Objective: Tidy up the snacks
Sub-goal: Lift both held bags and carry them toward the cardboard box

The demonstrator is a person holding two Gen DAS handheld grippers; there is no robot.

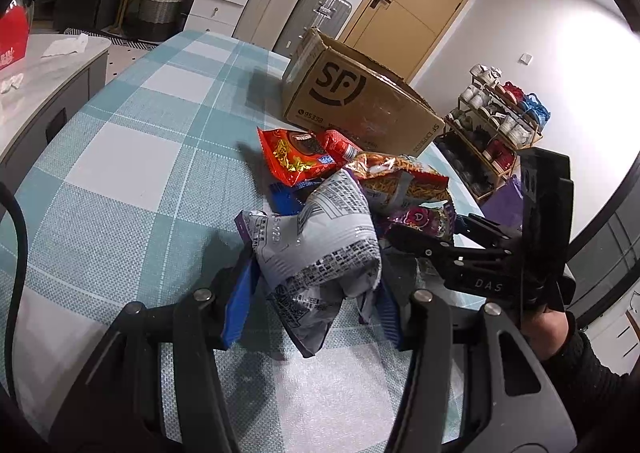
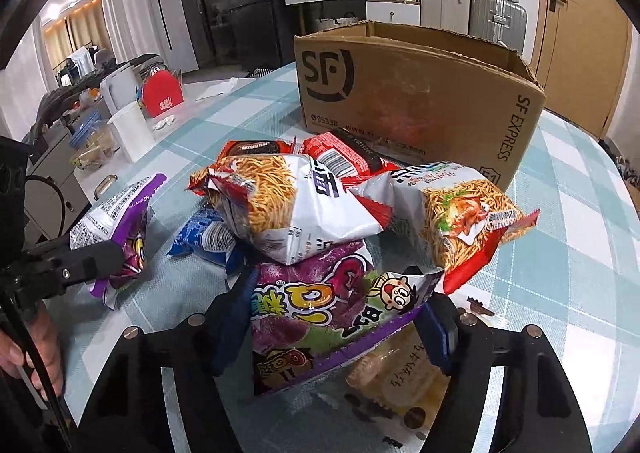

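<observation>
Left wrist view: the left gripper (image 1: 316, 289) pinches a grey-backed snack bag (image 1: 320, 249) low in the centre, jaws pressed on its sides. Other snacks lie mid-frame before the cardboard box (image 1: 356, 101) on the checked desk (image 1: 120, 157).

Right wrist view: the right gripper (image 2: 336, 317) at lower centre has its jaws against a purple snack bag (image 2: 320, 305), under a noodle bag (image 2: 288, 205).

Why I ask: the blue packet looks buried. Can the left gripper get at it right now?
Probably not yet: the left gripper is clamped on a purple-edged bag, and the blue packet lies partly under a noodle bag.
</observation>
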